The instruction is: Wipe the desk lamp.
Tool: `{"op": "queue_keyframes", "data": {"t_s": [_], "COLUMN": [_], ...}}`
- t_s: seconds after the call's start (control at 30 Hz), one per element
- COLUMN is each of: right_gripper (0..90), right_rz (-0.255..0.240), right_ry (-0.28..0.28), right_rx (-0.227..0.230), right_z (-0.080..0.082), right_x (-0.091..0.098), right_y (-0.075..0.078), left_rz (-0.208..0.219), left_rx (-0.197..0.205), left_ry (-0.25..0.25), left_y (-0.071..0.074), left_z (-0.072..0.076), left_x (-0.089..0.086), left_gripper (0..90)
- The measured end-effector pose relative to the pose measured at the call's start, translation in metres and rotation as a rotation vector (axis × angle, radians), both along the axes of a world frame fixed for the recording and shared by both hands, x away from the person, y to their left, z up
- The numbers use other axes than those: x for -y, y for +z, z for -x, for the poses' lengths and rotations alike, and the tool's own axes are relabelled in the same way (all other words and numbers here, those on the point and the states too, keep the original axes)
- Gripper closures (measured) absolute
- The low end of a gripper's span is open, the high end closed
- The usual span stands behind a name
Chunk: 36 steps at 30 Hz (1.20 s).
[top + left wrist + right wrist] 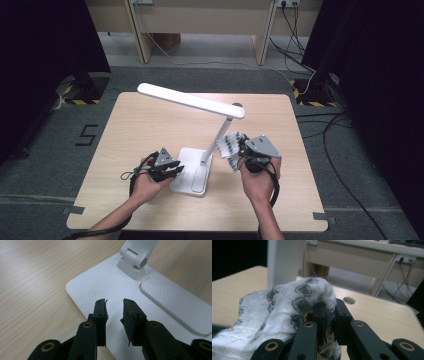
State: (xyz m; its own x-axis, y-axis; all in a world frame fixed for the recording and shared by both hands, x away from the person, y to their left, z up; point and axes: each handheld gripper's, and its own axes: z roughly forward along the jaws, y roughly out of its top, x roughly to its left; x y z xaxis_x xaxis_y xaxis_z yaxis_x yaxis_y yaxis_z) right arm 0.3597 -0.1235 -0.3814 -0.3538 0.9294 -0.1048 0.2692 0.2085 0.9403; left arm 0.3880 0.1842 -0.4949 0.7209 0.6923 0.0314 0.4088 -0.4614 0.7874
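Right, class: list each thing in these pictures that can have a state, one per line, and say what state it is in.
Desk lamp: upright on its base, arm raised, head level above the table.
Lamp base: flat on the table, power symbol showing.
Cloth: bunched, held off the table beside the lamp's arm.
Left gripper: jaws apart, nothing between them, over the lamp base.
Right gripper: shut on the cloth.

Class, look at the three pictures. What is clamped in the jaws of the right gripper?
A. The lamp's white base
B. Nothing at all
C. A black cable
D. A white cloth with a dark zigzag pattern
D: in the right gripper view, the right gripper has its jaws pinched on the cloth, which bunches up beside the lamp.
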Motion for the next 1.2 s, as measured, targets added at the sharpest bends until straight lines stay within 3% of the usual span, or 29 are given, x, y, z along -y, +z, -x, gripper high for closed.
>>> {"op": "queue_keyframes", "data": {"t_s": [0.1,0.3,0.6,0.73,0.9,1.2], "right_gripper": [82.5,82.4,81.8,81.5,80.4,79.1], "right_rz": [-0.017,-0.036,-0.075,-0.104,-0.102,-0.044], "right_ry": [-0.037,-0.078,-0.092,-0.093,-0.085,-0.081], "right_rx": [0.041,0.076,0.147,0.149,0.148,0.182], "right_z": [-0.002,-0.005,-0.007,-0.004,0.0,0.002], "right_x": [0.004,0.003,-0.002,-0.004,-0.008,-0.015], "right_y": [0.011,0.022,0.042,0.044,0.039,0.04], "left_rz": [-0.006,-0.011,-0.016,-0.01,-0.008,-0.003], "left_rx": [-0.007,-0.01,-0.025,-0.024,-0.031,-0.03], "left_ry": [-0.003,-0.003,-0.001,0.001,0.001,-0.007], "left_y": [-0.002,-0.004,-0.008,-0.009,-0.009,-0.009], "left_z": [0.001,0.001,0.0,-0.001,-0.002,-0.002], "left_x": [0.0,0.0,-0.001,-0.001,-0.002,-0.002], "left_gripper": [72.1,72.2,72.3,72.3,72.5,73.3]}}
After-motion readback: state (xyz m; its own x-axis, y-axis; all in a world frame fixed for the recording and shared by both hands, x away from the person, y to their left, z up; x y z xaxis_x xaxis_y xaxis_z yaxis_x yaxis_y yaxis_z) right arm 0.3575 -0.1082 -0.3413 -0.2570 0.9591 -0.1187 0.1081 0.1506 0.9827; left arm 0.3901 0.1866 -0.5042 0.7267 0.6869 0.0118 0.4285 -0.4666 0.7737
